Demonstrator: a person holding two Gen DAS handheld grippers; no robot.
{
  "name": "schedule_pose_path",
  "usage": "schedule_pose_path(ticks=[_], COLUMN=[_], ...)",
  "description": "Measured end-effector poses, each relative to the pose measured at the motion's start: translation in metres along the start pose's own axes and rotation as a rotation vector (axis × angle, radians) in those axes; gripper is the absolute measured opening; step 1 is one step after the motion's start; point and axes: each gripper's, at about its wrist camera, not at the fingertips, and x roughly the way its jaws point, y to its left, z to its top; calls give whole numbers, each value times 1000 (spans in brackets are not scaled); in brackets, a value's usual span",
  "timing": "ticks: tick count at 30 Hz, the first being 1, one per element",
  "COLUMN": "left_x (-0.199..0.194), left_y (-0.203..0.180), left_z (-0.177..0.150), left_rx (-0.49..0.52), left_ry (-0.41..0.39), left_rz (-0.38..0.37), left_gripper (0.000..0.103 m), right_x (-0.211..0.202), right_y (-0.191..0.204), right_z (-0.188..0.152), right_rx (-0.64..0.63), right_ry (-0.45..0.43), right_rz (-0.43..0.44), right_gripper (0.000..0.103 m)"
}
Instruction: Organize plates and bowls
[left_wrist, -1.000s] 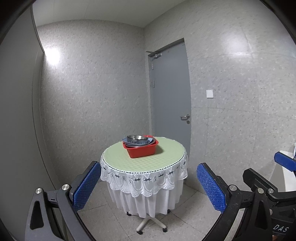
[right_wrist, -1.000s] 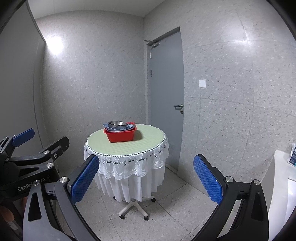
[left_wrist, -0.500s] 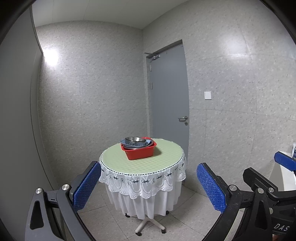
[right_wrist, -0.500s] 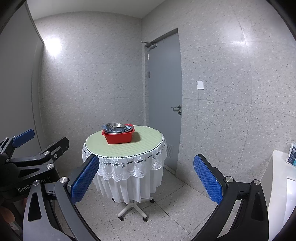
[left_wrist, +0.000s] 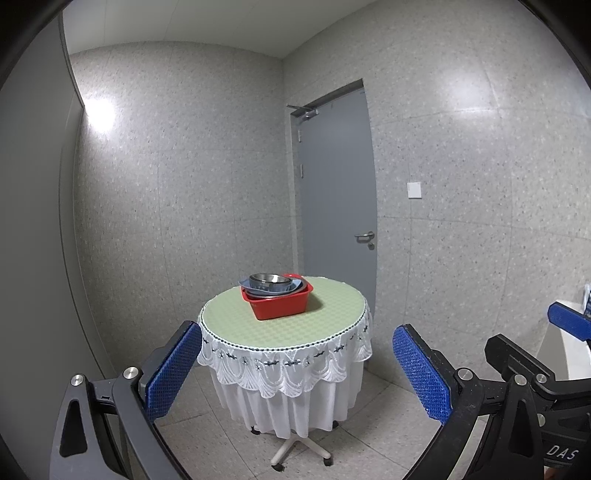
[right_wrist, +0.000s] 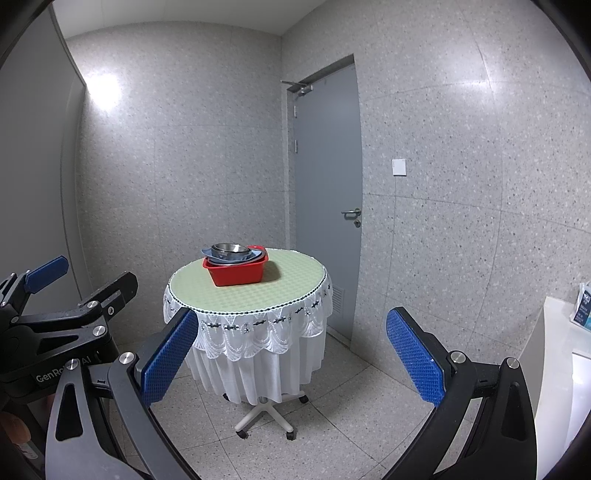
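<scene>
A red rectangular plastic basin (left_wrist: 279, 307) holding stacked grey-blue plates and a steel bowl (left_wrist: 265, 279) sits on the round, lace-skirted bench (left_wrist: 284, 328). Left gripper (left_wrist: 295, 373) and right gripper (right_wrist: 291, 356) hang well short of it, jaws spread and empty.

Stacked in a red rectangular plastic basin (left_wrist: 279, 306) on the round table (left_wrist: 295, 332), toward its far left: grey-blue plastic plates and bowls (left_wrist: 271, 289), rims overhanging the basin's edge; shiny round steel bowl (left_wrist: 266, 279) upright on top.
</scene>
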Motion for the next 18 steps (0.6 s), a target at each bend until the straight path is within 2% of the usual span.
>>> schedule_pose_path(ticks=[18], left_x=[0], left_y=[-1], left_z=[-1], left_rx=[-4], left_ry=[1], left_rz=[-3], left_gripper=[102], right_x=[1], right_y=[0], right_z=[-1], right_rx=[1], right_ry=[1], right_rz=[-2], right_gripper=[103])
